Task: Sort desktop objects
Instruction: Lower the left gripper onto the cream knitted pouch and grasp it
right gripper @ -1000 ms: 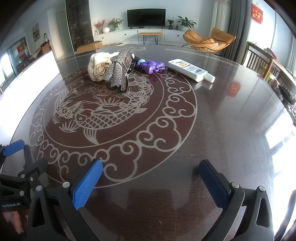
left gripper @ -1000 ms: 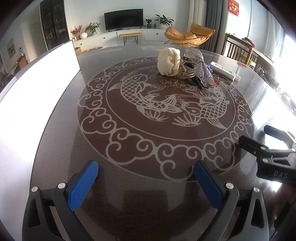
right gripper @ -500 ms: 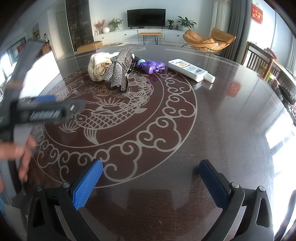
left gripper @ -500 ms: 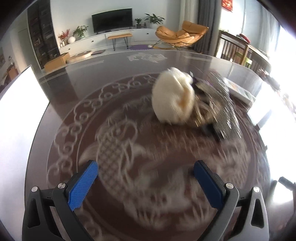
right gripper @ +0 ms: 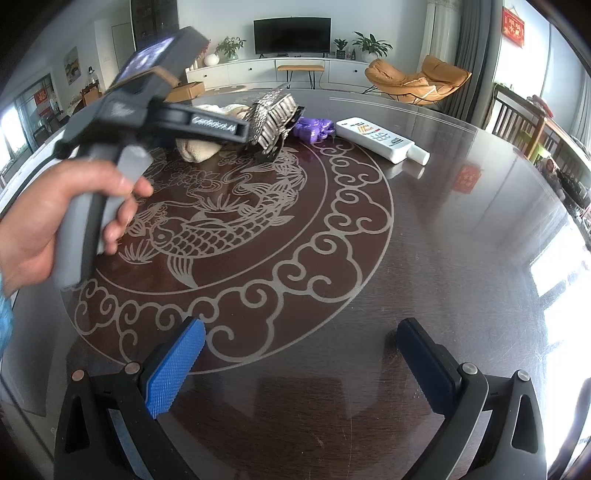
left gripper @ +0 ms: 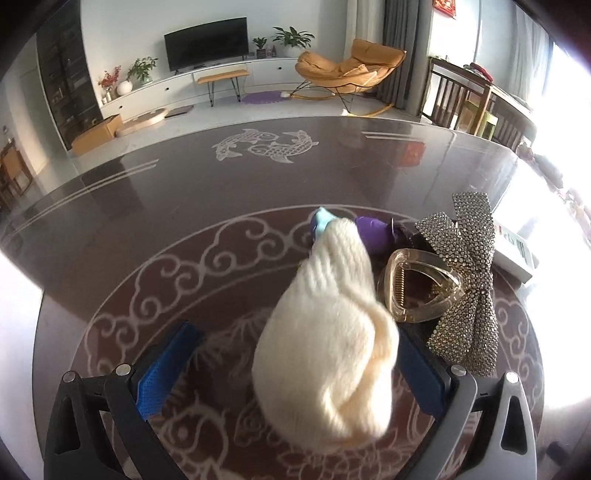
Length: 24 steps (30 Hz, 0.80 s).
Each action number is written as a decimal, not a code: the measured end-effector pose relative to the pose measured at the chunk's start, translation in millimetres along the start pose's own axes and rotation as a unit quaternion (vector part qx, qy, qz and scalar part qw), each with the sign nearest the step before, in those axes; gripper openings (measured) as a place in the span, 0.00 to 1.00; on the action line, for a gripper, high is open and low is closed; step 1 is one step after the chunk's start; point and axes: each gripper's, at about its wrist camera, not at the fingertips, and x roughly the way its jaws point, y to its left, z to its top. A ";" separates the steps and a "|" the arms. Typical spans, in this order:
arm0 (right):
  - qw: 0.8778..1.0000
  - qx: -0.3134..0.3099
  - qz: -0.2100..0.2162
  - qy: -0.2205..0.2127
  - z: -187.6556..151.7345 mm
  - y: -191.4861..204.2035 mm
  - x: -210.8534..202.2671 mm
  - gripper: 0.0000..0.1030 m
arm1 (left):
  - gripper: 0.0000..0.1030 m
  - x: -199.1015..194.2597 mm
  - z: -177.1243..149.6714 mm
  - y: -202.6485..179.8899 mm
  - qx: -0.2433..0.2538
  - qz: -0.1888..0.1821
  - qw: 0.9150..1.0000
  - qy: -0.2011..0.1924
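The left gripper (left gripper: 291,365) straddles the cream knit hat (left gripper: 328,354) on the worktop (left gripper: 184,229), fingers spread, beside a rhinestone bow (left gripper: 465,280). The right gripper (right gripper: 299,365) hangs released near the worktop's edge.

Far beyond the dark round table (right gripper: 461,258) with its pale fish-and-cloud inlay, a black television (right gripper: 291,35) stands on a long white cabinet (right gripper: 258,72) flanked by potted plants (right gripper: 371,44), with an orange lounge chair (right gripper: 417,81) to the right.
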 end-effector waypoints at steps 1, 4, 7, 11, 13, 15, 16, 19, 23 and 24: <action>1.000 0.000 0.000 0.000 0.5 -0.1 0.0 1.00 | 0.85 -1.0 -0.4 -1.4 0.005 -0.003 1.000 -0.005; 1.000 0.000 0.000 0.000 0.6 -0.1 0.1 1.00 | 0.40 -9.5 0.3 -3.9 0.023 -0.012 0.999 -0.033; 1.000 0.000 0.000 0.000 0.5 0.0 0.2 1.00 | 0.40 -15.8 -7.2 -0.1 0.022 -0.005 0.999 -0.033; 1.000 0.000 0.000 0.000 0.8 0.0 0.2 1.00 | 0.39 -38.1 -38.5 12.5 -0.002 0.000 0.999 -0.032; 1.000 0.000 0.000 0.000 0.8 0.1 0.2 1.00 | 0.39 -53.2 -59.5 19.4 -0.009 0.004 0.999 -0.032; 1.000 0.000 0.000 0.000 0.4 0.2 0.3 1.00 | 0.39 -69.0 -82.5 25.4 -0.015 0.010 0.999 -0.032; 1.000 0.000 0.000 0.000 0.9 0.1 0.3 1.00 | 0.39 -80.1 -98.4 29.6 -0.021 0.014 0.999 -0.032; 1.000 0.000 0.000 0.000 1.0 0.2 0.3 1.00 | 0.39 -108.4 -138.7 39.5 -0.036 0.025 0.998 -0.033; 1.000 0.000 0.001 0.000 1.0 0.2 0.4 1.00 | 0.42 -137.0 -178.2 45.6 -0.055 0.030 0.997 -0.034; 1.000 0.000 0.001 0.000 1.0 0.2 0.4 1.00 | 0.52 -141.7 -185.4 46.5 -0.057 0.030 0.997 -0.033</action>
